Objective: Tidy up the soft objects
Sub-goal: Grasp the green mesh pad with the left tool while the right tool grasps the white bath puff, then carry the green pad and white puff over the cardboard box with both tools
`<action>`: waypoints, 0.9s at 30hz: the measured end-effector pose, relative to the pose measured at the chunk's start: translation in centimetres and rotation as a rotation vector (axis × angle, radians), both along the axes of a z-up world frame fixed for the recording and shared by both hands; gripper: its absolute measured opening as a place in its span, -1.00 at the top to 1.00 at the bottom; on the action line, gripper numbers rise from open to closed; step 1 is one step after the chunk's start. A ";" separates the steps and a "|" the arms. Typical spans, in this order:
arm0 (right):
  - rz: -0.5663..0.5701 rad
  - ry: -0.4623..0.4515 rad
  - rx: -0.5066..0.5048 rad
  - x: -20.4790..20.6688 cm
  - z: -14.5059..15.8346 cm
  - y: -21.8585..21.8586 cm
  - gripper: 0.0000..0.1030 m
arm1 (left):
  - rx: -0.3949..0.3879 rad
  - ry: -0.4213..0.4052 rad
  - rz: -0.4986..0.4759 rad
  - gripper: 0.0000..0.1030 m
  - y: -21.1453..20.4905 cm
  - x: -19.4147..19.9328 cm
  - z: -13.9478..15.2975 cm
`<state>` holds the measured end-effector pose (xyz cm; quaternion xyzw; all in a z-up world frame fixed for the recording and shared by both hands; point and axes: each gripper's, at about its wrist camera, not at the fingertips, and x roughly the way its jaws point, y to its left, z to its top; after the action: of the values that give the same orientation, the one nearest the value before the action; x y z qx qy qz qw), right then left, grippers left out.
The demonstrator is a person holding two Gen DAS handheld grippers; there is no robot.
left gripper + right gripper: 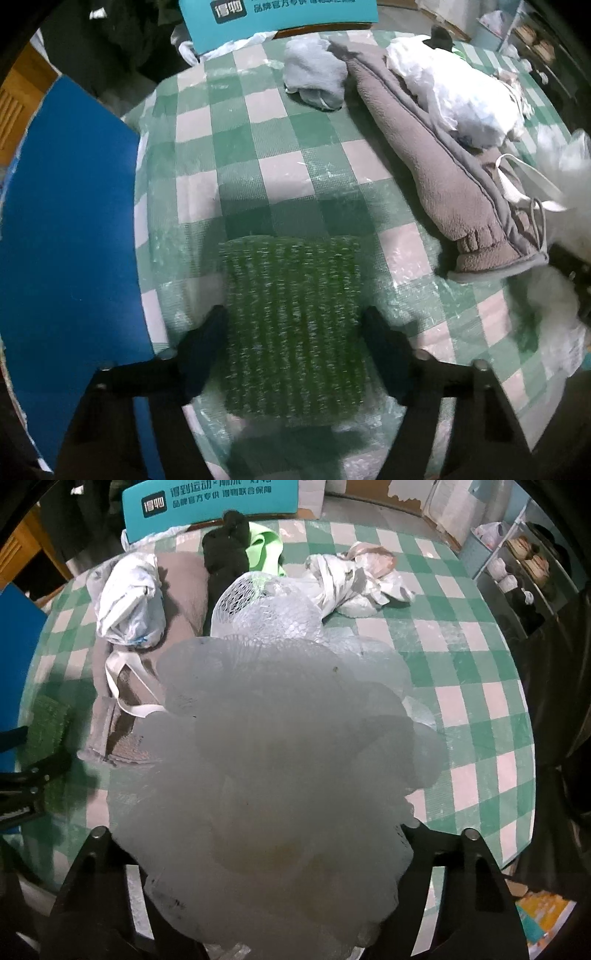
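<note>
A lived-in home room — a round table (476, 686) under a green-and-white checked cloth, strewn with folded clothing (436, 177) and plastic bags (129, 602), with a shoe rack (524, 568) at far right and a teal cardboard box (210, 502) beyond

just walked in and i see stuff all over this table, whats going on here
A person is sorting soft things on a green-checked table with a handheld claw in each hand. The left claw is around a green scrubbing pad, its fingers at the pad's two sides. The right claw has a white mesh bath puff between its fingers. A folded brown fleece, a grey cloth bundle and crumpled plastic bags lie unsorted further back.
</note>
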<state>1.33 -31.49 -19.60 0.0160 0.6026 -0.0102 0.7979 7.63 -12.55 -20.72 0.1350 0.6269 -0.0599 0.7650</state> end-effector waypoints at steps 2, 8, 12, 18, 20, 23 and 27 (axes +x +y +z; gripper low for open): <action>-0.005 -0.010 0.004 -0.1 0.5 -0.1 -0.29 | -0.007 -0.009 -0.006 0.00 -0.1 0.0 0.1; -0.004 -0.054 -0.002 -0.8 2.3 -0.1 -0.24 | -0.088 0.014 0.023 0.65 0.5 -0.2 0.1; 0.005 -0.084 0.003 -1.2 3.7 0.1 -0.22 | -0.131 -0.010 0.040 0.67 0.9 -0.3 1.1; 0.015 -0.138 0.000 -1.4 5.8 -0.1 -0.21 | -0.160 -0.060 0.033 0.68 1.2 -1.0 3.9; 0.018 -0.150 0.004 -1.6 6.3 -0.1 -0.21 | -0.177 -0.072 0.029 0.68 1.9 -1.4 5.2; 0.029 -0.177 0.012 -1.9 7.5 0.2 -0.21 | -0.189 -0.094 0.017 0.68 1.9 -2.2 6.7; 0.051 -0.220 0.022 -2.3 9.3 0.8 -0.21 | -0.209 -0.134 0.000 0.68 5.2 -4.9 9.4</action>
<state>-0.95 -30.68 -10.26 0.0102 0.5115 0.0185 0.8590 2.72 -7.31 -11.30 0.0583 0.5648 -0.1156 0.8150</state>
